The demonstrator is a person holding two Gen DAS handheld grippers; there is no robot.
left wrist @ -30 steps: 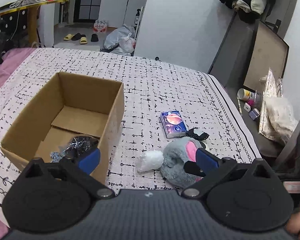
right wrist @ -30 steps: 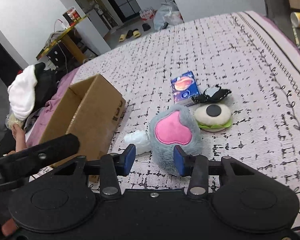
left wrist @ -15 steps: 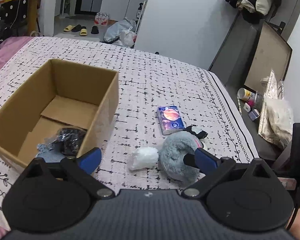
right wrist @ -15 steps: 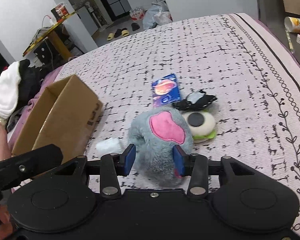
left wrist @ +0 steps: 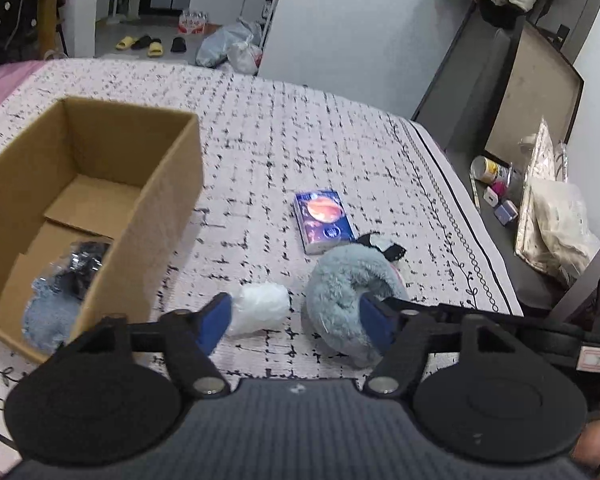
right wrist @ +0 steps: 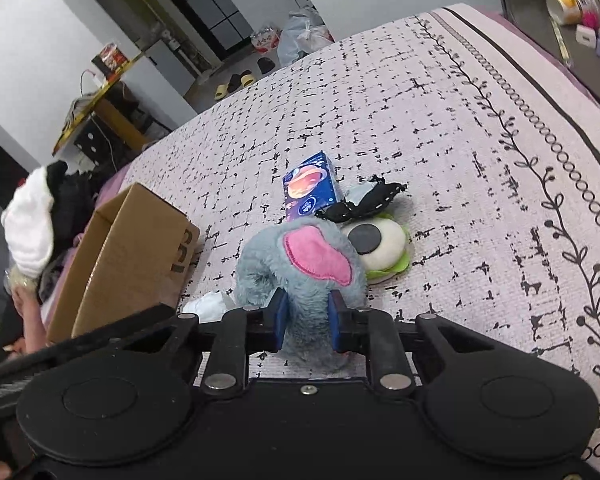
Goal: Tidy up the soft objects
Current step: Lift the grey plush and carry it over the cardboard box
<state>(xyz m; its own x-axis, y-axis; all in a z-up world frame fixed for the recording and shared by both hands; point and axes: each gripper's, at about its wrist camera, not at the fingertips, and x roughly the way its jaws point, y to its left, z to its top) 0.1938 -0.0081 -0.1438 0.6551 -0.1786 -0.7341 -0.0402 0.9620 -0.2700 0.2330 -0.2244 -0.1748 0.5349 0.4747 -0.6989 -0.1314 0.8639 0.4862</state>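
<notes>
While the right gripper (right wrist: 306,322) has its jaws pinching the grey plush toy (right wrist: 300,264) on the bed (right wrist: 480,160), the left gripper (left wrist: 296,322) is closing on air beside the white wad (left wrist: 260,308); lifting slowly toward the cardboard box (left wrist: 172,216) seems wise.

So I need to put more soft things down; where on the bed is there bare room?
Free: the bedspread beyond the blue packet, and the far half of the cardboard box. Crowded: around the grey plush and white wad.
</notes>
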